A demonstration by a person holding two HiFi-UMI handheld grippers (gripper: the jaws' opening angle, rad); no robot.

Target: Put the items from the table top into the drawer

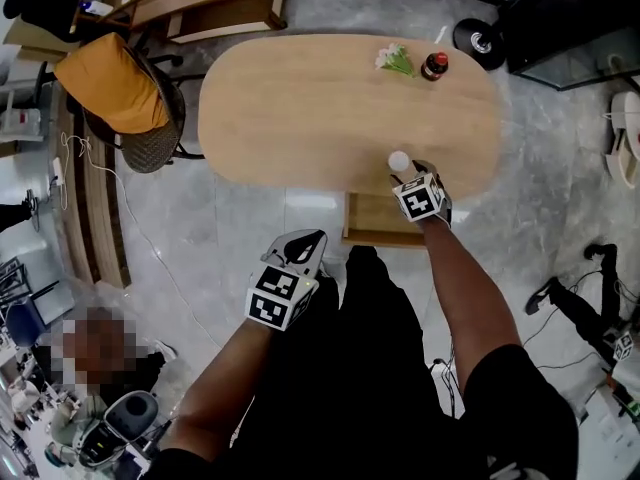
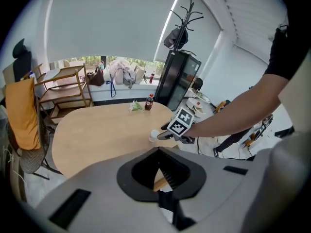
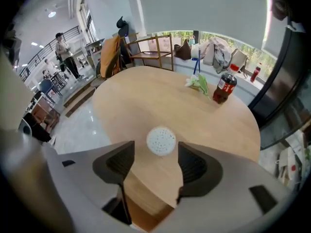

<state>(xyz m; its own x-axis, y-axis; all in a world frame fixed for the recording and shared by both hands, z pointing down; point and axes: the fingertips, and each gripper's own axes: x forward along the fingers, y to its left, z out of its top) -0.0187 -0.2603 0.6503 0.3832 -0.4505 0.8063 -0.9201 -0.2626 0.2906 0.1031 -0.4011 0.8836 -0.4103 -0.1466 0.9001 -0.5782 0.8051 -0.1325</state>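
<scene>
A small white shaker with a dotted top [image 1: 399,160] stands near the front edge of the oval wooden table [image 1: 300,108]. My right gripper [image 1: 408,175] hangs just over it, pointing steeply down. In the right gripper view the shaker [image 3: 161,140] lies between the open jaws, and the pads are clear of it. A dark soda bottle with a red cap [image 1: 434,66] and a sprig of flowers [image 1: 395,58] stand at the table's far edge. The drawer [image 1: 378,223] is pulled out under the table, below my right hand. My left gripper [image 1: 308,240] is shut and empty over the floor.
A chair draped in orange cloth [image 1: 115,88] and a wooden shelf [image 1: 190,3] stand left of the table. A black cabinet [image 1: 570,18] and a coat stand's base [image 1: 480,40] are at the far right. Cables lie on the tiled floor. A person sits at the lower left.
</scene>
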